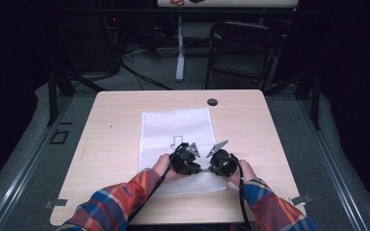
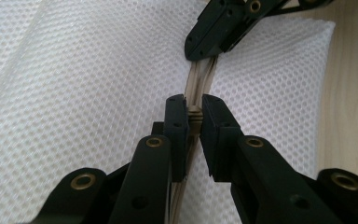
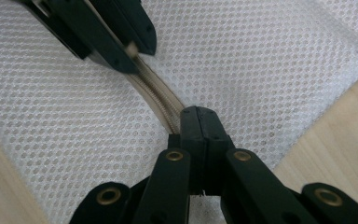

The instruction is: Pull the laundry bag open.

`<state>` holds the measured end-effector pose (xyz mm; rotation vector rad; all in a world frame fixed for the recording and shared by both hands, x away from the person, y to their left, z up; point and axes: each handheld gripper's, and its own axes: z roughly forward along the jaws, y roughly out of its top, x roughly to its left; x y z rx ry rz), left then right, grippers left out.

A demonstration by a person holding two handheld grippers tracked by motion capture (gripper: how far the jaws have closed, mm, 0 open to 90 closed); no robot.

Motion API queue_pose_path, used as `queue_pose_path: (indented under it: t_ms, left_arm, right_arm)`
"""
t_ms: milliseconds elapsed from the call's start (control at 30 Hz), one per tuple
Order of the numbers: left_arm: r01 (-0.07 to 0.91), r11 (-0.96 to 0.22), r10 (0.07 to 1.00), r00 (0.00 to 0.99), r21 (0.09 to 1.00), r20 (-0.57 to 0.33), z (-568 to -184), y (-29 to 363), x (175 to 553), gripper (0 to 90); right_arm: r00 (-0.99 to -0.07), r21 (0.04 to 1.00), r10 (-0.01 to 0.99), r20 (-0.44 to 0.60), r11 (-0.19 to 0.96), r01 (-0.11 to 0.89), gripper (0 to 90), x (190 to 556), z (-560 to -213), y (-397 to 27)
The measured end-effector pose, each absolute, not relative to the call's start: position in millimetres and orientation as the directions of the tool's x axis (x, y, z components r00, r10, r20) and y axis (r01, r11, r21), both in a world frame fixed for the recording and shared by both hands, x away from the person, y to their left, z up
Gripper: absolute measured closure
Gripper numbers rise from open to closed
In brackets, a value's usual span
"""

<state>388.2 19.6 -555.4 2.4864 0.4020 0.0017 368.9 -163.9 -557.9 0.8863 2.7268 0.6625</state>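
A white mesh bag [image 1: 173, 127] lies flat in the middle of the wooden table [image 1: 111, 139]. A beige zipper [image 2: 200, 77] runs along the bag's near part. My left gripper [image 2: 194, 116] is shut on the zipper band, which is pinched between its pads. My right gripper [image 3: 198, 119] is shut on the same zipper [image 3: 161, 100], a short way along from the left one. From above, the left gripper [image 1: 187, 162] and right gripper [image 1: 220, 162] sit close together over the bag's near edge. Each gripper view shows the other gripper, the right one [image 2: 216, 35] and the left one [image 3: 112, 42], gripping farther along.
A black round cap [image 1: 212, 102] sits in the table's far edge area. A thin black cord [image 1: 176, 140] lies on the bag. A folding chair [image 1: 241, 48] and a table leg [image 1: 180, 53] stand beyond the table. Bare wood lies left and right of the bag.
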Motion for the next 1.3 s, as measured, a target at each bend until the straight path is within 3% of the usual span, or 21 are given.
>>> queue_pose_path:
  t_ms: [767,833,933,1067,1167,1233,1300]
  left_arm:
    - [0.323,-0.781,0.336,0.939,0.535,-0.076,-559.7,36.0,385.2,82.0]
    - [0.331,-0.764,0.347,0.935,0.553,-0.081,-558.8,39.8,385.8,89.5]
    - [0.32,-0.781,0.335,0.939,0.536,-0.072,-559.1,36.4,384.8,88.5]
    - [0.314,-0.789,0.321,0.944,0.528,-0.082,-557.8,34.4,384.9,79.5]
    - [0.311,-0.79,0.326,0.943,0.529,-0.068,-553.8,26.0,383.9,61.0]
    - [0.312,-0.787,0.332,0.941,0.533,-0.062,-552.7,17.3,385.3,54.5]
    - [0.311,-0.788,0.329,0.942,0.531,-0.063,-553.7,8.0,387.7,53.9]
  right_arm:
    - [-0.797,0.476,0.602,-0.055,0.717,0.509,90.0,368.0,-558.4,-162.5]
    - [-0.797,0.475,0.602,-0.054,0.718,0.509,90.0,368.0,-558.3,-162.5]
    - [-0.797,0.474,0.602,-0.057,0.718,0.509,90.0,368.0,-558.3,-162.2]
    - [-0.796,0.472,0.603,-0.06,0.72,0.509,90.0,367.8,-558.2,-161.6]
    - [-0.793,0.475,0.607,-0.058,0.715,0.513,90.0,367.6,-558.3,-161.6]
    - [-0.8,0.462,0.597,-0.062,0.728,0.507,90.0,368.4,-557.3,-161.7]
    - [-0.8,0.466,0.598,-0.054,0.723,0.51,90.0,368.1,-557.6,-161.4]
